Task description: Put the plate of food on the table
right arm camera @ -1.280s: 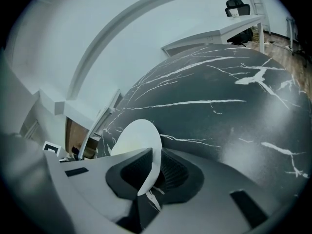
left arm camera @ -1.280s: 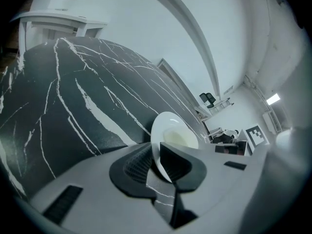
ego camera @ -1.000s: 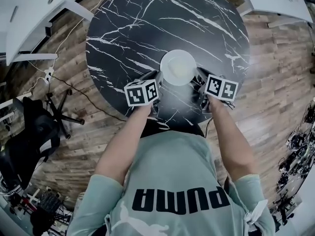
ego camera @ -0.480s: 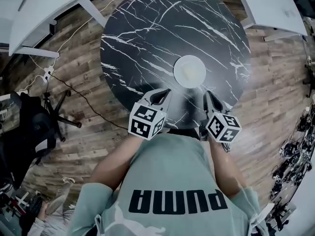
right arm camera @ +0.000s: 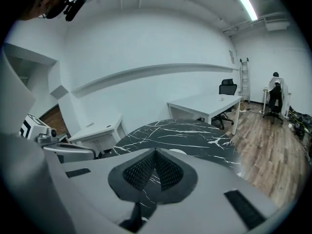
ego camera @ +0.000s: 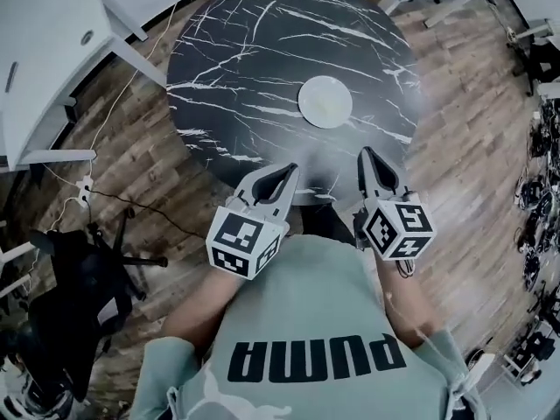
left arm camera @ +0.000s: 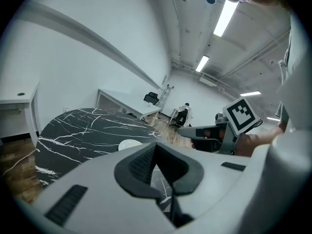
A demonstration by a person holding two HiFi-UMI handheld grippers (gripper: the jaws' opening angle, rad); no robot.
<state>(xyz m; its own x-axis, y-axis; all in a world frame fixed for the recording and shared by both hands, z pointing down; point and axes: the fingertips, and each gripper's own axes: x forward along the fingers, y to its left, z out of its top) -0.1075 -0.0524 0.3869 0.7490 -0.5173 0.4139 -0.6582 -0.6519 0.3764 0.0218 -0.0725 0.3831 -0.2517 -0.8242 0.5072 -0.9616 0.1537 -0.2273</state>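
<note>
Black marble table (ego camera: 262, 59) already carries the plate (ego camera: 325, 101) near its middle, well apart from your left gripper (ego camera: 289, 173) and right gripper (ego camera: 367, 155), both closed on nothing at the near edge, so the placing looks done.

Cool, flat, washed-out light from the ceiling strip lights (left arm camera: 227, 16), which clip to white. Head view is dimmer, with a hazy smear on the marble table (ego camera: 254, 68) near its front edge, possibly glare. Gripper views: heavy fisheye, black vignetted corners, soft near foreground, sharper far room.
</note>
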